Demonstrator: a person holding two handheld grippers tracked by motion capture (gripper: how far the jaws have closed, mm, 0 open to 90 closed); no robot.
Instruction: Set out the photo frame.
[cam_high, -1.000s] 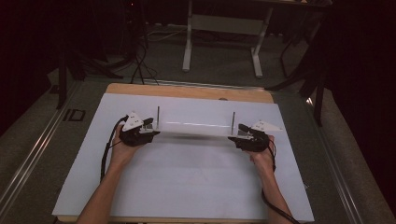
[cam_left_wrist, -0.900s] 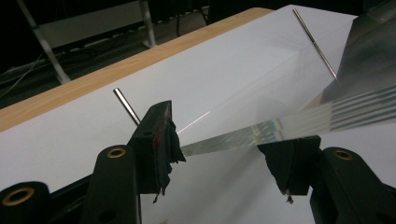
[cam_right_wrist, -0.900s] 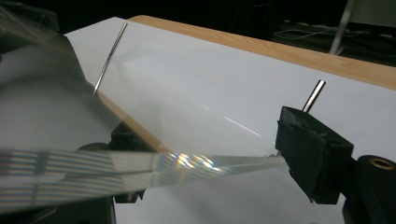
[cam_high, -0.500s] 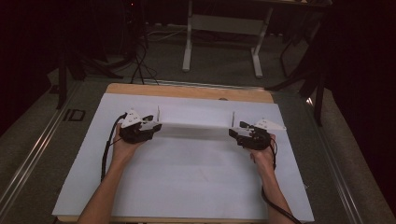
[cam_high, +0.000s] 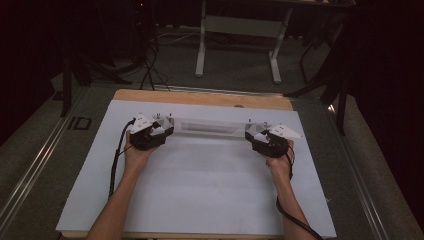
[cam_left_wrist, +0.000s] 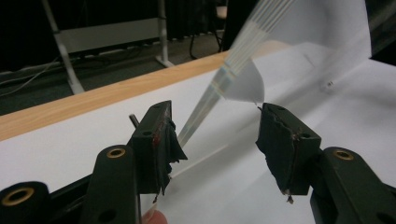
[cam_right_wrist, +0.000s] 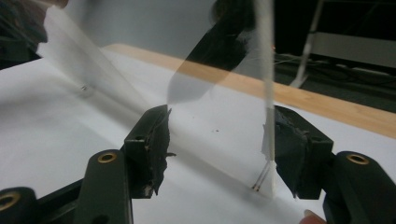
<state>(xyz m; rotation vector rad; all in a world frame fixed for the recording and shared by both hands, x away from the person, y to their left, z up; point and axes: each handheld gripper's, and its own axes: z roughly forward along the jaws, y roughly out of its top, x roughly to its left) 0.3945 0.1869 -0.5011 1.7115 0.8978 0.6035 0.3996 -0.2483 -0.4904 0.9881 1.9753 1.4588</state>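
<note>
1. a clear plastic bag (cam_high: 210, 127) is stretched flat between the two grippers, over the far half of a white sheet (cam_high: 200, 190) that covers the wooden table (cam_high: 200, 98).
2. the left gripper (cam_high: 161, 131) sits at the bag's left end, the right gripper (cam_high: 255, 136) at its right end, well apart.
3. in the left gripper view the jaws stand spread, with the bag's pleated edge (cam_left_wrist: 219, 88) running up between them.
4. in the right gripper view the jaws are spread too; the bag's edge (cam_right_wrist: 267, 135) lies against the right-hand jaw.
5. i cannot tell whether either jaw is truly pinching the film.
</note>
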